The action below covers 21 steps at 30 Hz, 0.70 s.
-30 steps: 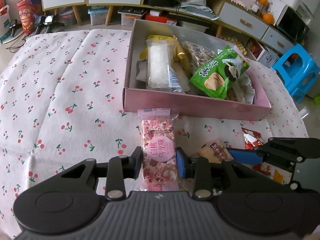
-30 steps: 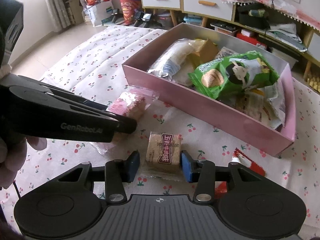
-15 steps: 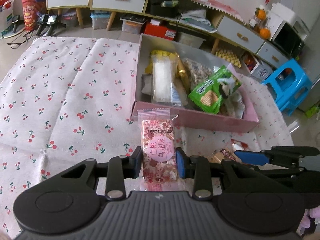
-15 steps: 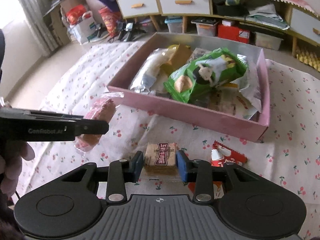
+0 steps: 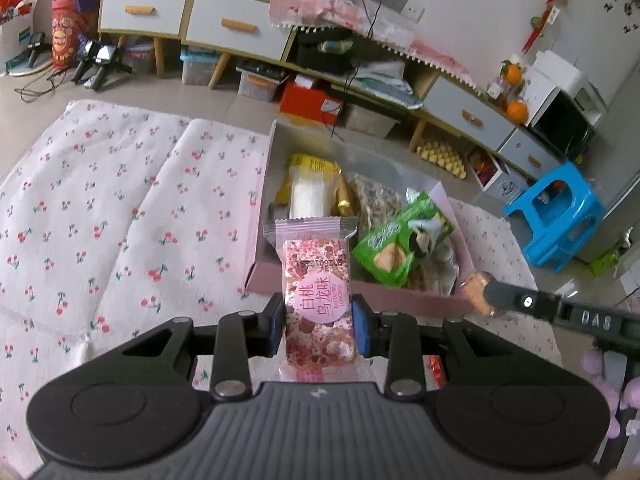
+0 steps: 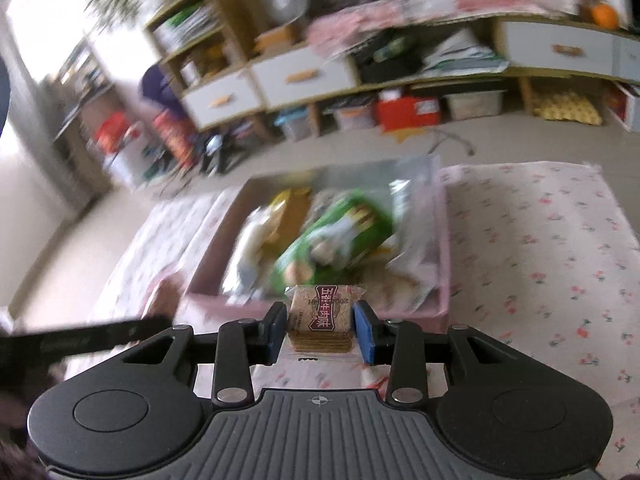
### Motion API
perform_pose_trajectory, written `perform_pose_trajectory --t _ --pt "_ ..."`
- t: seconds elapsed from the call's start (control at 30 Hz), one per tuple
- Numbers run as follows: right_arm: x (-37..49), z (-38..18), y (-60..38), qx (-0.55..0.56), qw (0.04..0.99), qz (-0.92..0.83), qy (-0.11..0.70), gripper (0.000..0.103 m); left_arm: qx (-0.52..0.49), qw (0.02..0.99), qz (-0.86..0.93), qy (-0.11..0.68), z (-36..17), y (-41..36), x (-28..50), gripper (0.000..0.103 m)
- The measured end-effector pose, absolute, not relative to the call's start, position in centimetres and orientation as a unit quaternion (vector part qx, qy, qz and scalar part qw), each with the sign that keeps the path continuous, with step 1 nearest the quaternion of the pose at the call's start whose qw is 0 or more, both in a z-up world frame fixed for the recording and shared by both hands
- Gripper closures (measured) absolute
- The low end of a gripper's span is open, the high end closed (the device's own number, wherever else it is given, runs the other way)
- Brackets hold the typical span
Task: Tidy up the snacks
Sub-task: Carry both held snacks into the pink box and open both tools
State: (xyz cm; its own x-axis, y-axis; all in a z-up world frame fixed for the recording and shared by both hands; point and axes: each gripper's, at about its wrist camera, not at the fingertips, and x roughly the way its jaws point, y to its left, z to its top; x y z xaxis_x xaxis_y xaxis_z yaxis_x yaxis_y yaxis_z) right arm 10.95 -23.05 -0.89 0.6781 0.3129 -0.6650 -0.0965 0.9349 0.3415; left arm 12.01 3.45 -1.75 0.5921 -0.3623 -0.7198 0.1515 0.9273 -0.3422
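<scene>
Pink snack bar (image 5: 318, 300) — lengthwise along left gripper (image 5: 318, 330), toward box (image 5: 400, 294)

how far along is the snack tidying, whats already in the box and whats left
Mostly done: the pink box already holds several snacks, including the green chip bag. In hand: the left tool grips a pink nougat bar and the right tool grips a brown biscuit pack, both lifted short of the box. Left: dropping both in, plus a red wrapper on the cloth.

Pink box (image 6: 442, 256) and its snacks motion-blurred in the right wrist view; labels illegible.
</scene>
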Motion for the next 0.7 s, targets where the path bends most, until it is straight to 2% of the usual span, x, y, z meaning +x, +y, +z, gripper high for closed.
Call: perform_pose_trajectory --t 0.27,0.7 --pt "13.3 -2.5 -26.1 0.201 0.902 0.057 0.378 0.067 -0.128 0.902 -0.144 0.387 -1.2 2.6 14.2 0.072" --pt "15.1 -4.1 -25.0 0.182 0.905 0.033 0.383 0.067 -0.110 0.917 -0.122 0.364 -3.0 0.5 16.7 0.072"
